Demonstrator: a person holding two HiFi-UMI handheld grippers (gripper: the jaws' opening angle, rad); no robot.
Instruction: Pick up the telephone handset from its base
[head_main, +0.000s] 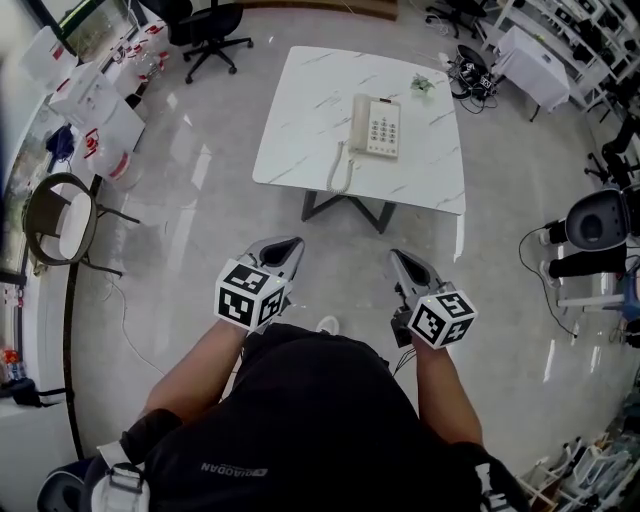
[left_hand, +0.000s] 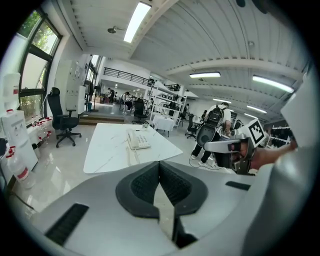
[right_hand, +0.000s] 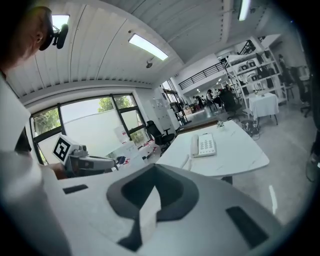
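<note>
A cream push-button telephone (head_main: 376, 127) lies on the white marble table (head_main: 300, 130), well ahead of both grippers. Its handset (head_main: 358, 122) rests on the left side of the base, and a coiled cord (head_main: 340, 172) trails toward the table's near edge. My left gripper (head_main: 289, 244) and right gripper (head_main: 398, 257) are held side by side over the floor, short of the table, both shut and empty. The left gripper view shows closed jaws (left_hand: 160, 164) with the telephone (left_hand: 138, 141) far off. The right gripper view shows the same: closed jaws (right_hand: 156, 167) and the telephone (right_hand: 204, 145) in the distance.
A small object (head_main: 422, 85) sits at the table's far right corner. A black office chair (head_main: 212, 30) stands beyond the table at left, white boxes (head_main: 95, 110) and a round chair (head_main: 60, 222) stand at left. Black equipment (head_main: 598, 228) and cables are at right.
</note>
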